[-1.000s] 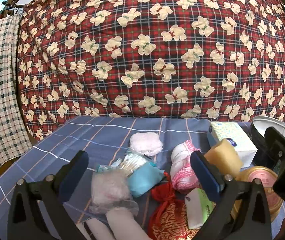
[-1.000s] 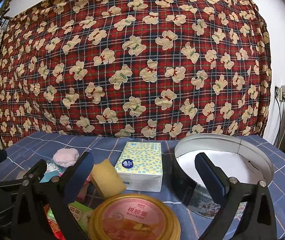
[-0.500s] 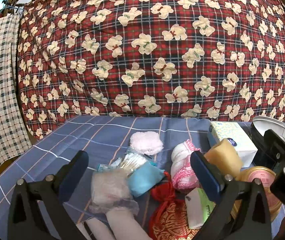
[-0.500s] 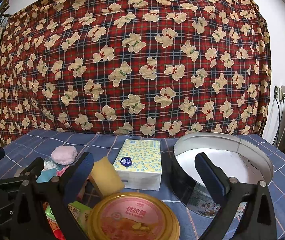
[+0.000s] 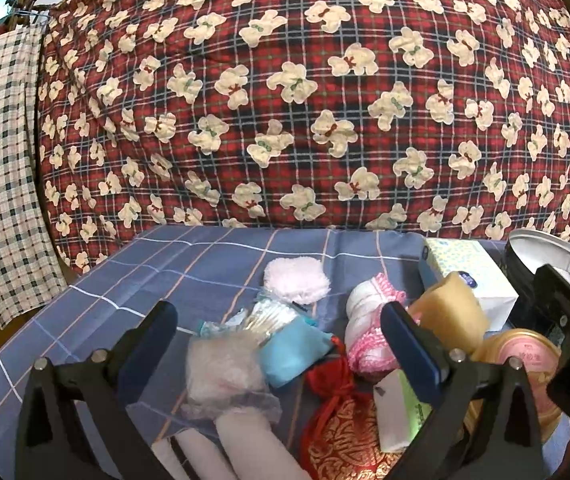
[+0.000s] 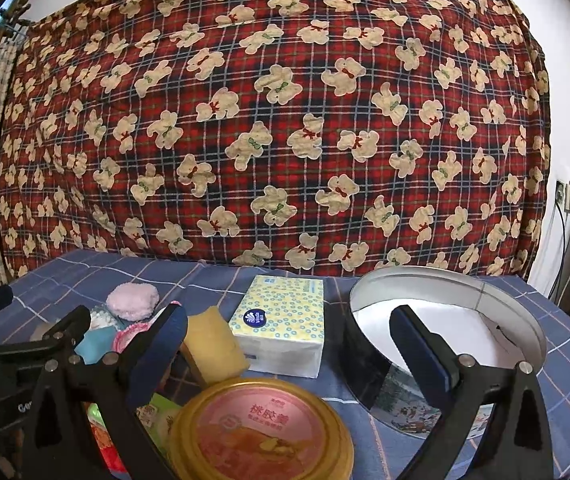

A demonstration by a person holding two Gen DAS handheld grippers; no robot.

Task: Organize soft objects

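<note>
Both jaws stand apart and empty. The left hand-held gripper [image 5: 277, 344] hovers over a pile of soft things: a blue pouch [image 5: 293, 350], a red bag [image 5: 337, 420] and a pink puff [image 5: 297, 280] beyond it. Ahead of the right hand-held gripper [image 6: 289, 344] sit a sponge [image 6: 213, 346], a tissue pack [image 6: 281, 320] and, to its right, a round tin [image 6: 449, 320].

Tabletop [image 6: 557, 344] under blue checked cloth, thin white and orange lines. Far right: round metal tin [image 6: 497, 300], open, white inside. Left of it, tissue pack [image 6: 281, 320], yellow-dotted. Yellow sponge [image 6: 213, 344] just beside the pack. Near centre: gold-rimmed lid [image 6: 261, 428]. Left cluster: pink puff [image 5: 297, 280], teal pouch [image 5: 293, 352], red brocade pouch [image 5: 337, 432], clear bag [image 5: 225, 368], pink-and-white cloth bundle [image 5: 365, 328], touching one another.
</note>
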